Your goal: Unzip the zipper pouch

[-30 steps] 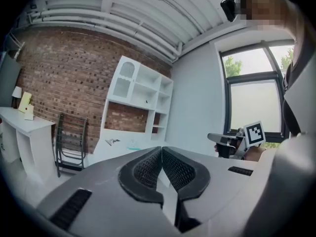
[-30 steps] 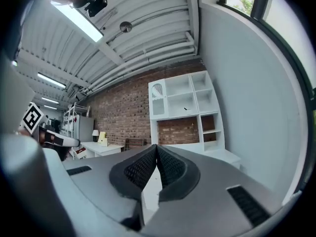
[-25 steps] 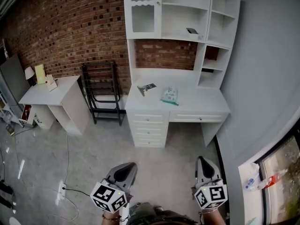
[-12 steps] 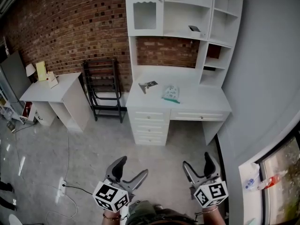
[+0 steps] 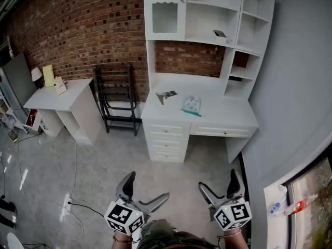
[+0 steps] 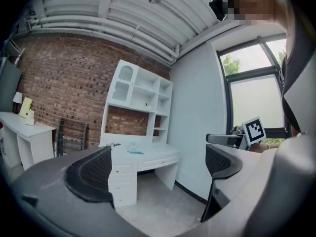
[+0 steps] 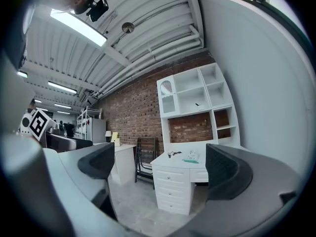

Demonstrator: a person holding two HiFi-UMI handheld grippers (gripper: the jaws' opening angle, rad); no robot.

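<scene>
Lying flat on the white desk [image 5: 223, 114], near the middle of its top: one zipper pouch [image 5: 191, 105], pale with a teal edge. It is too small in every view to tell how the zip stands. Nothing touches it, and it is well apart from both claws.

Left claw [image 5: 148, 185]: held low at the near edge of the head view, over the grey floor [image 5: 93, 160]. Its jaws have just been opening and now stand wide, with nothing between them. Its own view looks out between the two black pads toward the desk and pouch across the room.

Right claw [image 5: 218, 179]: held beside the left one, the two apart. Its jaws have likewise just been opening and stand wide and empty. Its own view frames the desk and pouch in the gap between the pads.

Also on the desk: one flat dark object [image 5: 166, 95], left of the pouch and clear of it.

Above the desk: a white shelf unit [image 5: 207, 14], with a small dark item [image 5: 220, 33] on one shelf.

Left of the desk: a black folding rack [image 5: 116, 95] against the brick wall [image 5: 78, 30]. Further left stands a smaller desk [image 5: 72, 95] bearing a yellow card [image 5: 48, 74].

On the floor: a white socket strip [image 5: 68, 206] with a trailing cable.
</scene>
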